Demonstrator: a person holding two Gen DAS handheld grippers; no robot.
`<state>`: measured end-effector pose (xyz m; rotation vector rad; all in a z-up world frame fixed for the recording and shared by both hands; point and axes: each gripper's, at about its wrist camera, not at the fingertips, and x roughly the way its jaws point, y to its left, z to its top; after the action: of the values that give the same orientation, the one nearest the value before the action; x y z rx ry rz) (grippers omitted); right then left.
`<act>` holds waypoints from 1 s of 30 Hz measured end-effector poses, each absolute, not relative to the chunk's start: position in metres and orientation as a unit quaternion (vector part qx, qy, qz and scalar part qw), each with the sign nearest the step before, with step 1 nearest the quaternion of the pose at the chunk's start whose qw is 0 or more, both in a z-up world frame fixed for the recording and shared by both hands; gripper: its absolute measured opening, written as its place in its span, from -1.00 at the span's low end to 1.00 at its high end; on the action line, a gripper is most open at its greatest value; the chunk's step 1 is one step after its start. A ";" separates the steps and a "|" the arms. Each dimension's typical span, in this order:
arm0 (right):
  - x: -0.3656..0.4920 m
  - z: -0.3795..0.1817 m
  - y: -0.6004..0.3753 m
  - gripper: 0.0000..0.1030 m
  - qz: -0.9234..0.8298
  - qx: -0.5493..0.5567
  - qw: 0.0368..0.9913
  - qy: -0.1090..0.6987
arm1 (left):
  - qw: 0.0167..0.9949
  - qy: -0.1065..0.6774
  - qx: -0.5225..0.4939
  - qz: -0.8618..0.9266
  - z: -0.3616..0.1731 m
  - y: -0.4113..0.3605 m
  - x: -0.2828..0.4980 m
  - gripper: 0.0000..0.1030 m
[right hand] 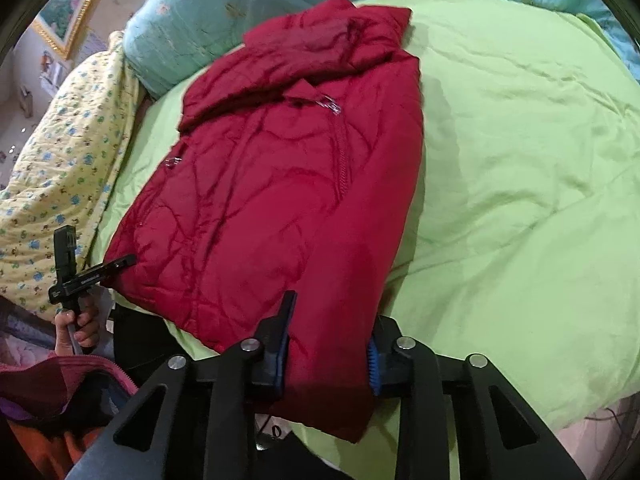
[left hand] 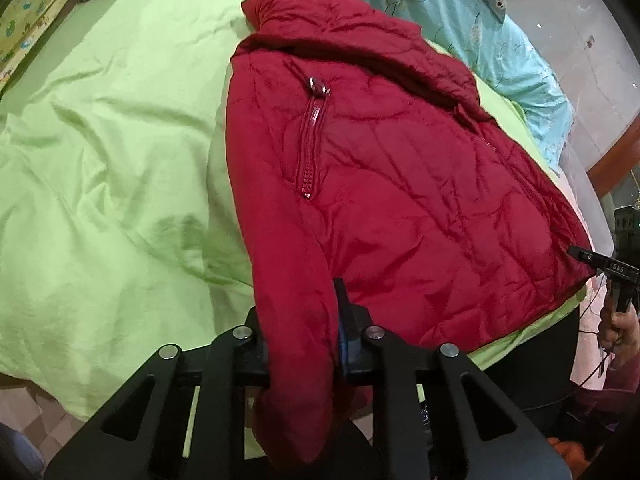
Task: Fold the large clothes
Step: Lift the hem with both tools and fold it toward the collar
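A red quilted jacket (left hand: 400,184) lies on the light green bedspread (left hand: 100,168), collar at the far end, a zipped pocket facing up. My left gripper (left hand: 298,320) is shut on the jacket's near left hem corner, and red fabric hangs down between its fingers. My right gripper (right hand: 328,336) is shut on the jacket (right hand: 280,184) at the near right hem corner. The right gripper also shows in the left wrist view (left hand: 592,260) at the jacket's right corner. The left gripper shows in the right wrist view (right hand: 116,262) at the left corner.
A turquoise floral quilt (left hand: 472,12) lies beyond the jacket. A yellow patterned quilt (right hand: 60,176) lies at the bed's side. A wooden bed edge (left hand: 616,152) curves at the far right. The green bedspread (right hand: 520,160) spreads wide beside the jacket.
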<state>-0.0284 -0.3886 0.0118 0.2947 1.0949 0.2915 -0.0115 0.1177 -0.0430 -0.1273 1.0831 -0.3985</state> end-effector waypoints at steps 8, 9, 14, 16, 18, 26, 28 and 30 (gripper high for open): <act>-0.034 0.022 -0.394 -0.51 0.178 0.158 0.839 0.490 | 0.854 0.472 -0.070 -0.208 -0.013 0.127 -0.021 -0.69; -0.035 0.024 -0.396 -0.51 0.182 0.164 0.840 0.485 | 0.857 0.463 -0.075 -0.214 -0.006 0.129 -0.022 -0.69; -0.030 0.038 -0.412 -0.53 0.208 0.203 0.848 0.442 | 0.871 0.426 -0.100 -0.224 0.018 0.137 -0.011 -0.70; -0.026 0.043 -0.417 -0.54 0.214 0.220 0.852 0.424 | 0.877 0.409 -0.113 -0.224 0.027 0.140 -0.004 -0.70; -0.021 0.049 -0.422 -0.54 0.217 0.234 0.858 0.403 | 0.883 0.394 -0.129 -0.221 0.034 0.145 0.003 -0.70; -0.005 0.067 -0.427 -0.56 0.212 0.245 0.875 0.360 | 0.895 0.357 -0.165 -0.210 0.052 0.149 0.031 -0.70; -0.002 0.071 -0.431 -0.56 0.210 0.250 0.878 0.350 | 0.897 0.352 -0.168 -0.208 0.056 0.149 0.034 -0.70; 0.003 0.075 -0.434 -0.56 0.206 0.254 0.882 0.338 | 0.899 0.348 -0.171 -0.203 0.059 0.151 0.041 -0.70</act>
<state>0.0025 -0.4344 0.0753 0.5298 0.7048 0.4287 0.0405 0.1507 0.0595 -0.3543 0.7195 -0.4196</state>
